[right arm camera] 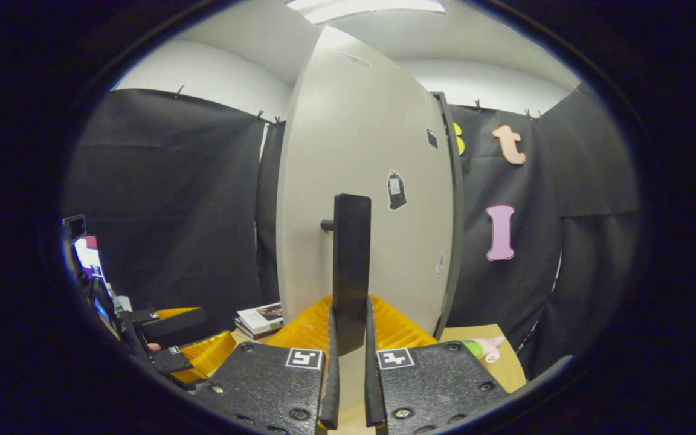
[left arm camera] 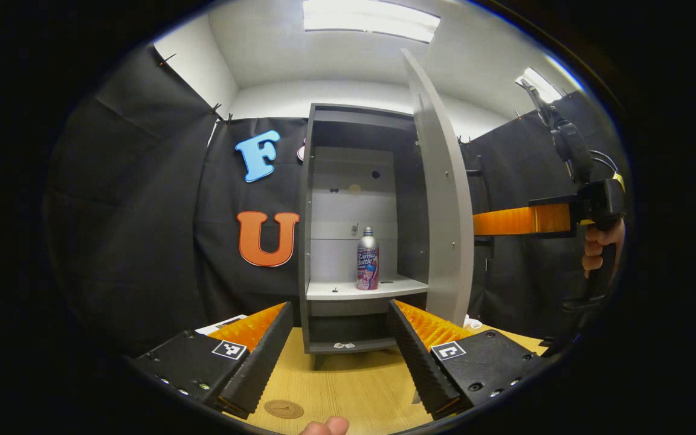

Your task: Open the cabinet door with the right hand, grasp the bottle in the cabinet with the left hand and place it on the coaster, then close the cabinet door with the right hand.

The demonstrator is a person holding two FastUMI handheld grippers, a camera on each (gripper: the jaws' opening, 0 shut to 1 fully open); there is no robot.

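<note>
In the left gripper view, the left gripper [left arm camera: 339, 338] hovers with its jaws spread wide and holding nothing, low over the wooden bench [left arm camera: 348, 386], where a round coaster [left arm camera: 283, 409] lies at the near edge. Beyond it stands the grey cabinet [left arm camera: 307, 241] with its door [left arm camera: 444, 199] swung open; the bottle [left arm camera: 368, 258] stands upright on the middle shelf, toward that shelf's right front corner. In the right gripper view, the right gripper [right arm camera: 348, 338] has its jaws clamped on the door's dark vertical handle [right arm camera: 351, 254]. A small pink and green toy [right arm camera: 486, 347] lies on the bench by the door's foot.
</note>
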